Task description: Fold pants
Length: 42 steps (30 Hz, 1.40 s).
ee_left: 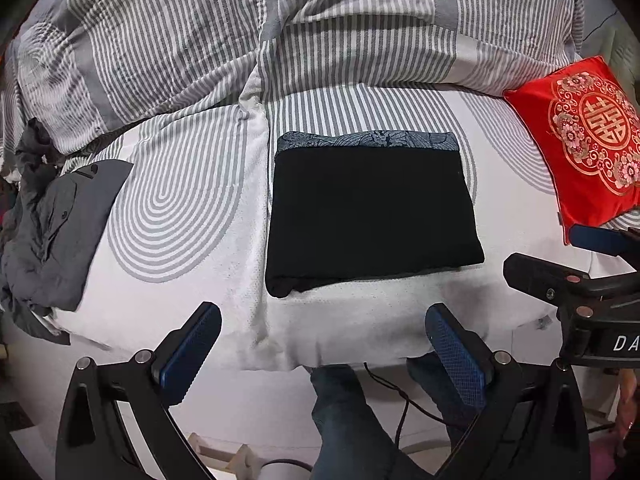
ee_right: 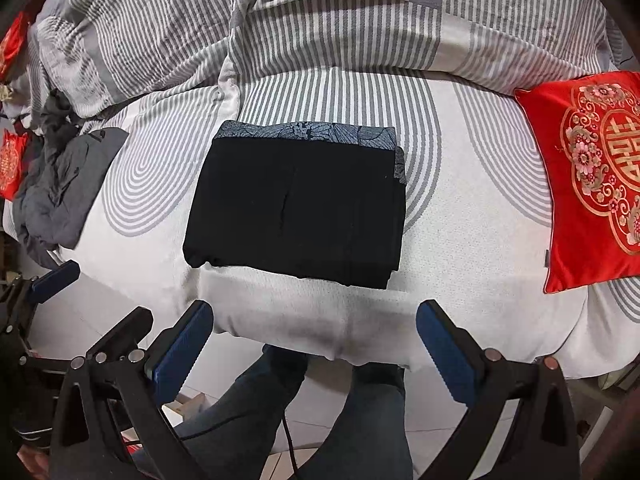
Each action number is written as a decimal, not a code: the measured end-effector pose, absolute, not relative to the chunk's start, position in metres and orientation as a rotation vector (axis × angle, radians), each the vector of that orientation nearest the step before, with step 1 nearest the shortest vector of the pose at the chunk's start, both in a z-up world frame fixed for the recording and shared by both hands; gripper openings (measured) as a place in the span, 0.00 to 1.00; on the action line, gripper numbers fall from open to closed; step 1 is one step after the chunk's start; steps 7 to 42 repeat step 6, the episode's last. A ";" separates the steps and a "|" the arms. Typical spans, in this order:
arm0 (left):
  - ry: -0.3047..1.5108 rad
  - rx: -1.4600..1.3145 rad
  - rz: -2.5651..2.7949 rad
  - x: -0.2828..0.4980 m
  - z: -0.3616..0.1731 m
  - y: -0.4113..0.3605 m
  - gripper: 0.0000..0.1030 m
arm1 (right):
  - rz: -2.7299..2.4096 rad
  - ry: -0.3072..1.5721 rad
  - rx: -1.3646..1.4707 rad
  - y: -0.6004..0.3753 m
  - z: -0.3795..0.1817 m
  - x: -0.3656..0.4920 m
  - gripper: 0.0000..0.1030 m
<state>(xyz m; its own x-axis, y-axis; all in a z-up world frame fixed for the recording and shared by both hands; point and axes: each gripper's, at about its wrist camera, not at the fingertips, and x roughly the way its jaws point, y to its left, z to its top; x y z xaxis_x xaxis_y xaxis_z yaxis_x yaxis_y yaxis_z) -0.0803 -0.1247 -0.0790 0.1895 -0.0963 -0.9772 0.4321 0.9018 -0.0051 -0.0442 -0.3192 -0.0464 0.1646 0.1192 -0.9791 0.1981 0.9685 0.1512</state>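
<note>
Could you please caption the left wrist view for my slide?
Folded black pants lie on the bed, both grippers open and clear.

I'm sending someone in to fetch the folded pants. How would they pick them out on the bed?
On the bed's white mattress, just below the striped duvet, lie the folded pants, a neat black rectangle. Only they have a blue-grey patterned band along the far edge, unlike the crumpled grey garment and the red cushion.

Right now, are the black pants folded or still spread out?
Folded. The pants lie as a compact rectangle on the bed, layered edges along the near side, patterned band at the far edge. Both grippers are open and clear of them.
</note>
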 end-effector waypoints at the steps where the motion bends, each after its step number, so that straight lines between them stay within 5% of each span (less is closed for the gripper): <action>1: 1.328 0.292 -0.384 -0.080 -0.078 -0.124 1.00 | -0.059 1.410 0.270 -0.318 -0.047 -0.045 0.99; 42: 1.322 0.292 -0.390 -0.081 -0.077 -0.123 1.00 | -0.059 1.416 0.275 -0.318 -0.048 -0.045 0.99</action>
